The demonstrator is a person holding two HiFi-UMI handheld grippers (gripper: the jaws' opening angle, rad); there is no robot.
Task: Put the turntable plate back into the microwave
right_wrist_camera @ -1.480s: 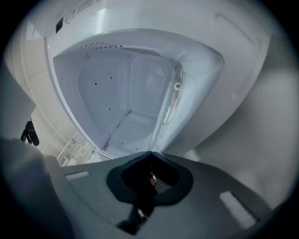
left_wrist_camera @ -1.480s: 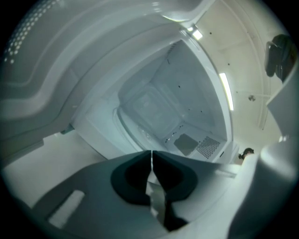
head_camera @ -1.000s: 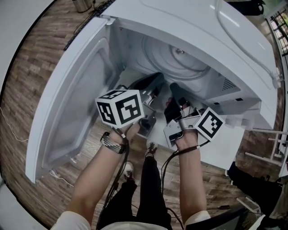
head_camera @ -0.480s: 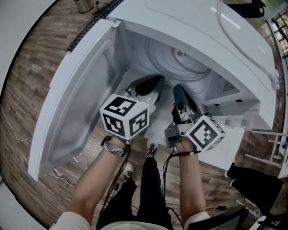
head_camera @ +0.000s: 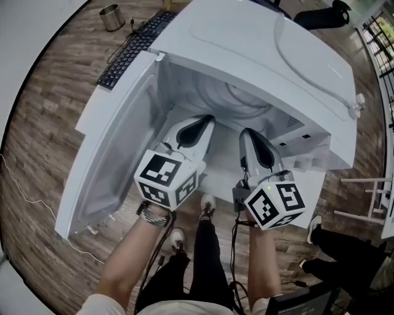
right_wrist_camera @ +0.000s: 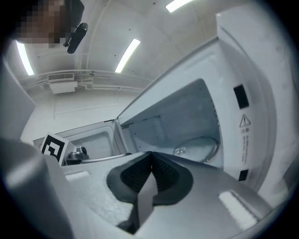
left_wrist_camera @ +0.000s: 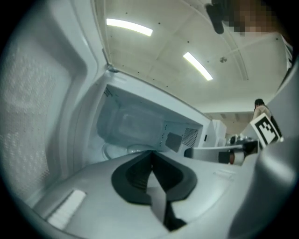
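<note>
Microwave [head_camera: 265, 55], door [head_camera: 117, 147] open: left gripper [head_camera: 206, 120] and right gripper [head_camera: 246, 134] at mouth, jaws of both pressed together, nothing held. Likely step — clearing out: draw both straight back, level, clear of door. Plate [right_wrist_camera: 198, 147] on cavity floor — clear glass, round, raised rim, seemingly flat.

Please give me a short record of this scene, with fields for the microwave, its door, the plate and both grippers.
microwave: white, its opening faces the person
door: open wide, at the head view's left
turntable plate: lies inside the microwave, not held
left gripper: shut, empty, in front of the opening
right gripper: shut, empty, in front of the opening
wood floor: keyboard and metal bin lie beyond the door
</note>
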